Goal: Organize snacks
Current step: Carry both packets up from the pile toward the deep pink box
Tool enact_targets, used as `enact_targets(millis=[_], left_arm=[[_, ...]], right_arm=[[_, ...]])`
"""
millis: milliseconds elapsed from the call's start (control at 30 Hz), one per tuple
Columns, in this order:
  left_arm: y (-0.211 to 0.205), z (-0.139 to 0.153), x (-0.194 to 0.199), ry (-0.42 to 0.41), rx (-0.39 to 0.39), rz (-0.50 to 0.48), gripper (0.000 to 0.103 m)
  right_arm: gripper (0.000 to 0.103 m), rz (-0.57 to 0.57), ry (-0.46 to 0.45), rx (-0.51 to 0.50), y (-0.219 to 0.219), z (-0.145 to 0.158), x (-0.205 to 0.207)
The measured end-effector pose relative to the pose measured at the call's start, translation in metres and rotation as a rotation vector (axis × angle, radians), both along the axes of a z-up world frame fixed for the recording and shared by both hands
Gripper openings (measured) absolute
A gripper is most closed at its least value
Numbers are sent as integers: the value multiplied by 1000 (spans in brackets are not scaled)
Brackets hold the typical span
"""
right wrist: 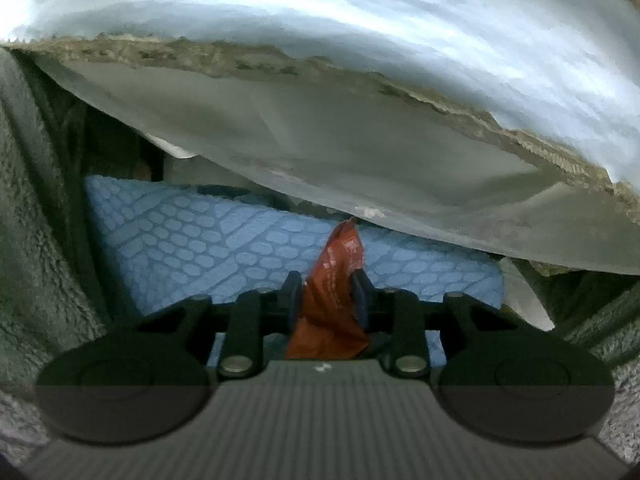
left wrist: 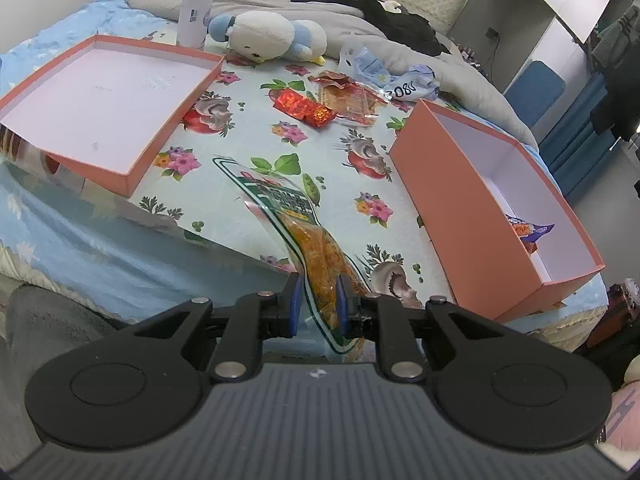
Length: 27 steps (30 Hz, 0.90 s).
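Bedroom scene: a bed (left wrist: 100,240) covered by a floral sheet serves as the work surface, with a grey blanket and a plush toy (left wrist: 268,36) at its far side. 2 salmon-pink cartons sit on the sheet: a shallow box lid (left wrist: 100,96) to the left and a deeper box (left wrist: 492,208) to the right, which already holds a purple-wrapped snack (left wrist: 528,232). Between them, farther back, lie small red foil snacks (left wrist: 304,108) and crumpled wrappers.

The left gripper (left wrist: 318,304) is held low at the near edge of the bed, pointing forward and roughly level. Its blue-padded fingers pinch the lower end of a clear snack bag (left wrist: 304,232) of orange strips, whose green-printed top trails forward over the sheet. To place it well, lift until the whole bag clears the sheet, swing right over the box's near wall, lower it inside beside the purple snack, and only then part the fingers.

The right gripper (right wrist: 328,292) is tucked below the bed's edge, aimed at a blue textured mat (right wrist: 200,248) under the overhanging sheet. Its fingers pinch a red-brown sachet (right wrist: 332,280), probably another snack, though the dim view leaves its print unreadable. It must rise well above the bed before heading to the box.
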<state>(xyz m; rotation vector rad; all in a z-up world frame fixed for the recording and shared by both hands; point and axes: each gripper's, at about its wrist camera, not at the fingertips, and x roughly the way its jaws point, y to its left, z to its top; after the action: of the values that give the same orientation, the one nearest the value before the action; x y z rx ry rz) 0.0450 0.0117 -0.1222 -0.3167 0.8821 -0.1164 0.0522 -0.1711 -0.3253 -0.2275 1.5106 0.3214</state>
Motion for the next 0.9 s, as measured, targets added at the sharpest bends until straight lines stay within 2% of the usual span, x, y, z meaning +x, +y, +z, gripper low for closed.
enact_targets(millis=[133, 267, 633, 900], left_arm=[[1, 2, 1, -5, -2, -8, 21], [-1, 9, 3, -23, 5, -25, 21], [-11, 14, 10, -23, 30, -66, 21], [-24, 25, 17, -44, 43, -101, 21]], right_arm=[[21, -8, -21, 26, -2, 9, -3], [19, -7, -86, 59, -7, 35, -8], [18, -2, -316, 157, -30, 137, -19], [18, -126, -470, 250, -61, 205, -30]])
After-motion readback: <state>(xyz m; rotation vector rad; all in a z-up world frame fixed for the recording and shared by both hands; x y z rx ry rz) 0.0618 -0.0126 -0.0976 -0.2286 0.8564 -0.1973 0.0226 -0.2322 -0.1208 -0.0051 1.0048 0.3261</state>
